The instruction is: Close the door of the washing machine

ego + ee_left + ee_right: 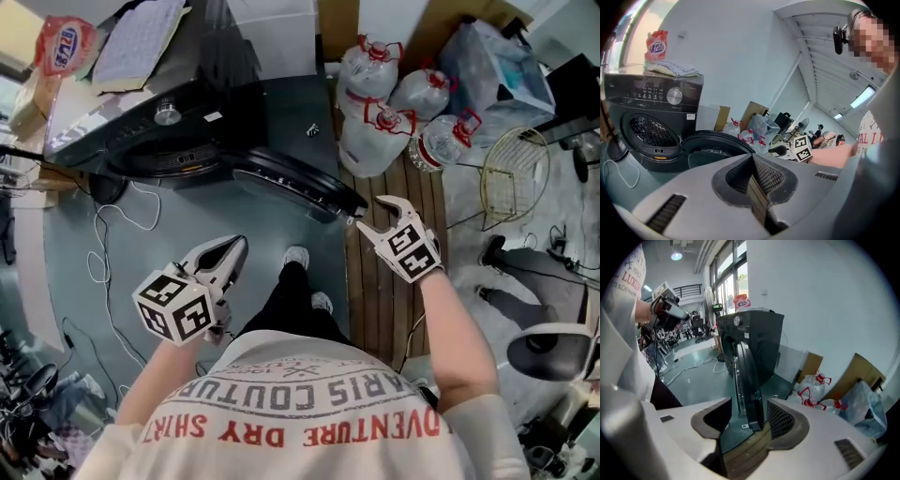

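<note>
The black washing machine point(141, 112) stands at the upper left of the head view, its round door point(291, 183) swung wide open toward the right. My right gripper point(373, 214) is open at the door's free edge. In the right gripper view that door edge point(746, 376) stands upright between the spread jaws of the right gripper point(747, 416), and I cannot tell whether a pad touches it. My left gripper point(230, 255) hangs lower left, shut and empty, well off the door. In the left gripper view the left gripper point(752, 161) points at the drum opening point(649, 133) and the door point(710, 147).
Several water jugs point(384, 112) with red caps stand on wooden planks point(394, 281) right of the door. A wire basket point(514, 173) and an office chair point(553, 347) are further right. Cables point(112, 272) lie on the floor. The person's feet point(298, 258) stand just below the door.
</note>
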